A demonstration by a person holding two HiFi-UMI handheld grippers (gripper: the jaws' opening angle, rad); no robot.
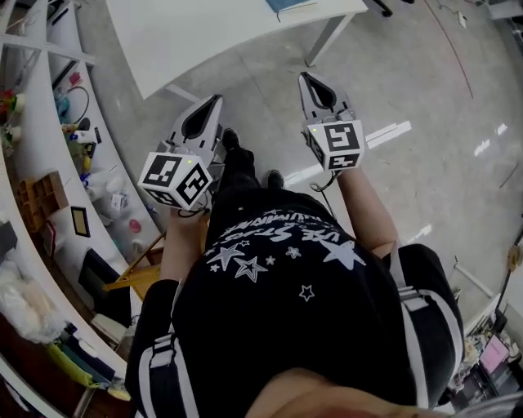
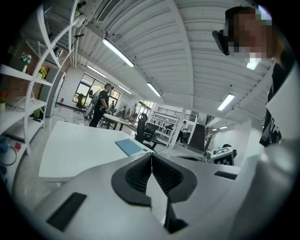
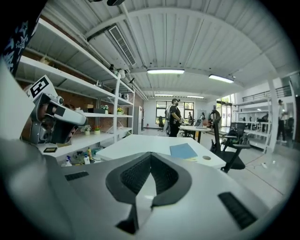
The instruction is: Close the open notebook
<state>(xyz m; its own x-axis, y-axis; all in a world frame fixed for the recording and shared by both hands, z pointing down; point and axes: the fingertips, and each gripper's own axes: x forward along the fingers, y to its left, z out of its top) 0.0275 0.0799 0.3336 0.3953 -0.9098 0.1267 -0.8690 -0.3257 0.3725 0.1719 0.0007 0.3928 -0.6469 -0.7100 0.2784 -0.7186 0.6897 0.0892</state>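
Observation:
A blue-covered notebook (image 1: 290, 5) lies flat near the far edge of the white table (image 1: 204, 33); I cannot tell whether it lies open. It also shows as a blue slab in the left gripper view (image 2: 130, 146) and the right gripper view (image 3: 183, 151). Both grippers are held over the floor, well short of the table and pointing toward it. The left gripper (image 1: 214, 102) has its jaws together with nothing between them (image 2: 151, 154). The right gripper (image 1: 310, 77) is likewise shut and empty (image 3: 151, 154).
Curved white shelves (image 1: 33, 122) with clutter run along the left. A black office chair (image 3: 232, 150) stands by the table's right side. A person (image 3: 175, 117) stands at a farther table. A small round object (image 3: 206, 158) lies beside the notebook.

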